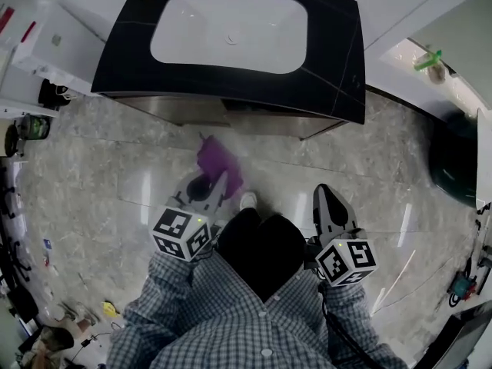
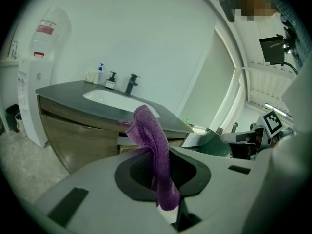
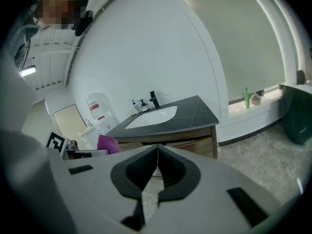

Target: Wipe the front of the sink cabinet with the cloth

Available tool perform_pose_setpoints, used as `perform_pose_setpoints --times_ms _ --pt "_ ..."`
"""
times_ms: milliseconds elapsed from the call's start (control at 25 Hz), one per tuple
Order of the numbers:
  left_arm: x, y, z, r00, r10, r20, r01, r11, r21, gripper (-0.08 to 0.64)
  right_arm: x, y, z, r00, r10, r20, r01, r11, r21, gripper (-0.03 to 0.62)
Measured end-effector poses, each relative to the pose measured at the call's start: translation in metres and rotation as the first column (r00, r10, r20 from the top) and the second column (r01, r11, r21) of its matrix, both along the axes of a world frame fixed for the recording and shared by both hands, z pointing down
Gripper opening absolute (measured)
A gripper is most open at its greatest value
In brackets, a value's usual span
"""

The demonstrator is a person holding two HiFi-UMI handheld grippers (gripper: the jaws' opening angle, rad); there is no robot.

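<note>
Left tongs (image 2: 165, 189) clamped on the purple cloth (image 2: 155, 140), held short of the sink cabinet (image 2: 73, 135). Right tongs (image 3: 157, 167) pressed together, empty. Probably best: step in, press flat, sweep evenly.

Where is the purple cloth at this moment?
The cloth is clamped in the left gripper, left of centre in the head view. It hangs above the floor, just in front of the sink cabinet.
</note>
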State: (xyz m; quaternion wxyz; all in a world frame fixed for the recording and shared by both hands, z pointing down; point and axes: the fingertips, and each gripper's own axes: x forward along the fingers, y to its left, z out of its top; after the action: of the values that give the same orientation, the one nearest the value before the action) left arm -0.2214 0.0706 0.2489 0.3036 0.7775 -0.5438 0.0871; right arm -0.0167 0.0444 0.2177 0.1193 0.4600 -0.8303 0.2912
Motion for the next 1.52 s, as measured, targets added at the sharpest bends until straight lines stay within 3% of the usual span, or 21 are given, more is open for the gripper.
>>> perform_pose_setpoints --times_ms 360,560,960,1320,1520 --pt "-0.006 0.002 0.046 1.000 0.002 0.025 0.000 0.998 -0.057 0.054 0.014 -0.014 0.057 0.999 0.004 -0.038 -0.006 0.998 -0.062 0.018" --pt "-0.005 -0.014 0.078 0.999 -0.016 0.042 0.018 0.999 -0.052 0.054 0.013 -0.018 0.080 0.999 -0.023 -0.047 0.021 0.999 -0.046 0.018" --pt "-0.015 -0.058 0.135 0.991 -0.073 0.114 0.078 0.996 -0.032 0.054 0.017 -0.011 0.140 0.994 -0.102 -0.032 0.097 0.988 -0.117 0.018" --pt "-0.065 -0.084 0.147 0.958 -0.174 0.226 0.183 0.983 -0.018 0.054 0.031 -0.019 0.163 0.994 -0.106 -0.027 0.101 0.984 -0.150 0.018" --pt "-0.082 -0.093 0.156 0.921 -0.172 0.349 0.202 0.978 -0.052 0.054 0.030 -0.021 0.170 0.992 -0.123 -0.022 0.118 0.980 -0.159 0.018"
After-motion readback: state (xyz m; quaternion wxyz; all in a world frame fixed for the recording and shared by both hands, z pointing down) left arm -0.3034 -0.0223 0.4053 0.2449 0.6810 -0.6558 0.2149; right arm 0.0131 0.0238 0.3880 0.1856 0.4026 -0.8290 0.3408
